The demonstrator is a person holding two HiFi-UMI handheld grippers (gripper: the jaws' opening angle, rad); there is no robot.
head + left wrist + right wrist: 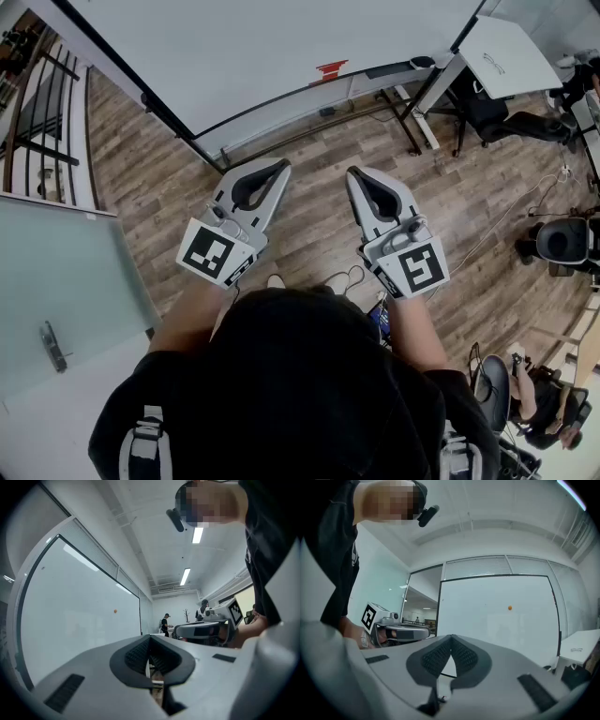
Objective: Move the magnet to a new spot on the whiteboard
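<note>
Magnet (509, 607) is a small orange dot stuck on the upper part of the whiteboard (487, 634), and nothing is touching it. So the job looks like it has not started yet. The magnet has to be grabbed, pulled off, and stuck on another part of the whiteboard. The left gripper (279, 169) and the right gripper (354, 174) are held out side by side. Both are level, point toward the whiteboard, and are well back from it. Each one has its jaws pressed together at the tips, with nothing between them. I think one of them must open before it can take the magnet.
</note>
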